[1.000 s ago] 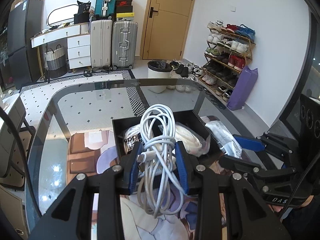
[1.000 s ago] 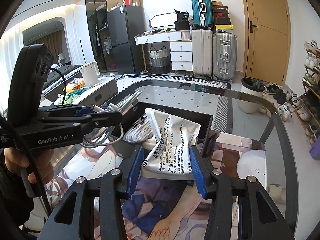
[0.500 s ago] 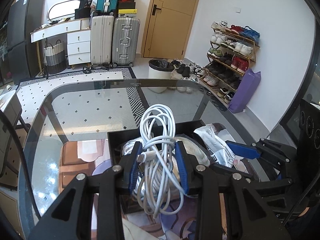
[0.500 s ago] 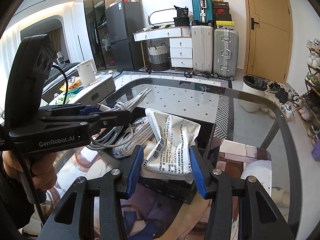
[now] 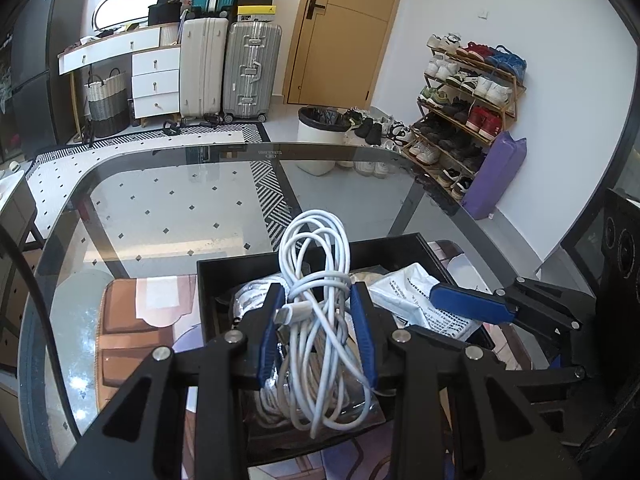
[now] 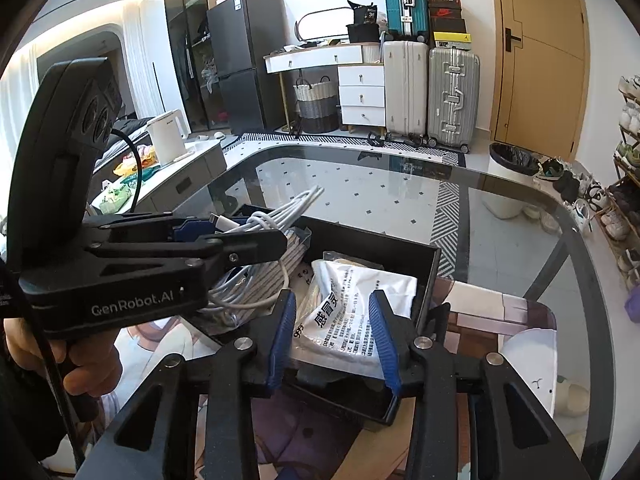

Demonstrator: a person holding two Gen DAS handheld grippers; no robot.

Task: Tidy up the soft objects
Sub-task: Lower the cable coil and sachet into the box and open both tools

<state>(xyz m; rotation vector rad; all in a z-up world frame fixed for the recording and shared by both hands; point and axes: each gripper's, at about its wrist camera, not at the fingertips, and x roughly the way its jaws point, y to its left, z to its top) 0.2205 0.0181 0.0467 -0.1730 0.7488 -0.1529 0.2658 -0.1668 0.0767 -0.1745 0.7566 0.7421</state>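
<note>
Both claws have come forward over the box (image 5: 404, 242). Left claw (image 5: 318, 332) clamps the cable (image 5: 316, 280), hanging lengthwise over the box; right claw (image 6: 332, 340), just beside, pinches the packet (image 6: 352, 312), already low inside.

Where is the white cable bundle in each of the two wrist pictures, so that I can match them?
Left wrist view: the white cable bundle is low in the centre, between the left gripper pads, above the black box.
Right wrist view: the bundle is left of centre, clamped in the left gripper.
Shared landmark: the silver suitcase.
</note>
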